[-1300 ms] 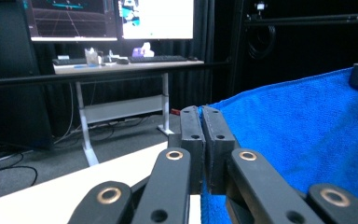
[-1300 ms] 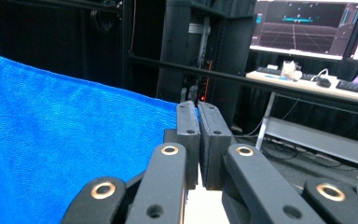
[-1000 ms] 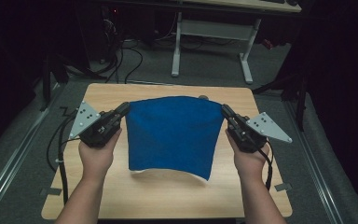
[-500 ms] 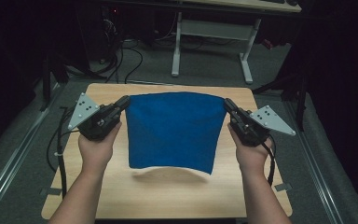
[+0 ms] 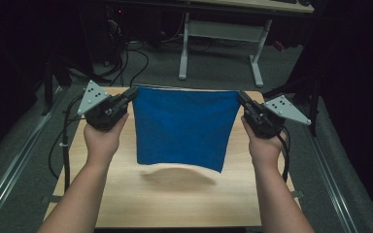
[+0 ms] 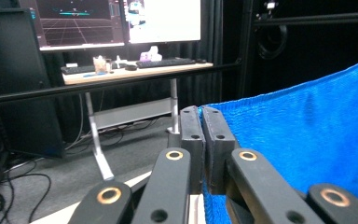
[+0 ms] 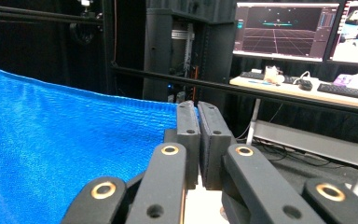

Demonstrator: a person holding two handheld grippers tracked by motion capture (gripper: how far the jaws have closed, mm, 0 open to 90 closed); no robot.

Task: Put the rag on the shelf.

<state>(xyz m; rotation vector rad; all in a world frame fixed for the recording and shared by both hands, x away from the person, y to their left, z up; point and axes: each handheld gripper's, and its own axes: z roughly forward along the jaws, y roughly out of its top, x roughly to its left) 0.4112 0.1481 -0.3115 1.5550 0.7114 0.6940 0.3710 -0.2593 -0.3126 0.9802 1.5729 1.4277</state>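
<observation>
The wooden tabletop (image 5: 175, 204) lies under a blue cloth (image 5: 182, 128) that hangs stretched in the air above it — its shadow falls on the wood below. The left gripper (image 5: 130, 95) pinches the cloth's upper left corner with closed jaws; the right gripper (image 5: 243, 98) clamps the upper right corner the same way.

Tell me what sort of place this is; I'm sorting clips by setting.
Probably a lab or recording workspace: a wooden table ringed by dark curtains, a desk with monitors and a keyboard, cables on the floor.
</observation>
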